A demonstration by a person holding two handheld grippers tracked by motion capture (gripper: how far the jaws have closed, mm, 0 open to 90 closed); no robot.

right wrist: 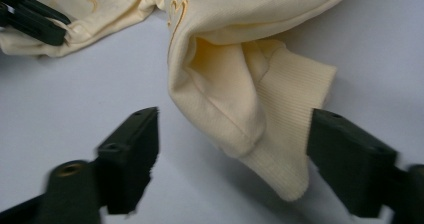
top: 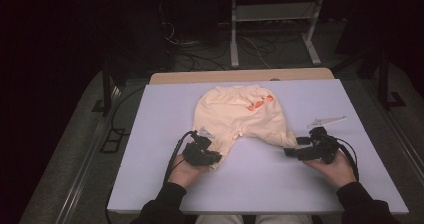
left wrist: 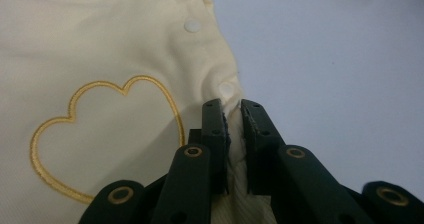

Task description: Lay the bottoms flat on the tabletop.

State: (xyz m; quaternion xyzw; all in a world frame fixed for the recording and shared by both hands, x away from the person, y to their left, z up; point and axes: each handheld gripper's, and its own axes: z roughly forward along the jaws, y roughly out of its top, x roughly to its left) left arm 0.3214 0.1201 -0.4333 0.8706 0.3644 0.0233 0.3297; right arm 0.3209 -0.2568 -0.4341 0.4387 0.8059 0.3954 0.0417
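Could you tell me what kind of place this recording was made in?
Probably a lab or recording workspace, not a home: a bare table with only baby trousers on it, loose cables on the dark floor behind, and a metal frame stand.

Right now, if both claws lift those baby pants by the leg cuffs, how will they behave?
The pale yellow baby pants are probably floppy: the fabric folds and creases near the right ribbed cuff. Likely light, thin knit. The middle would probably sag between the left claw and right claw.
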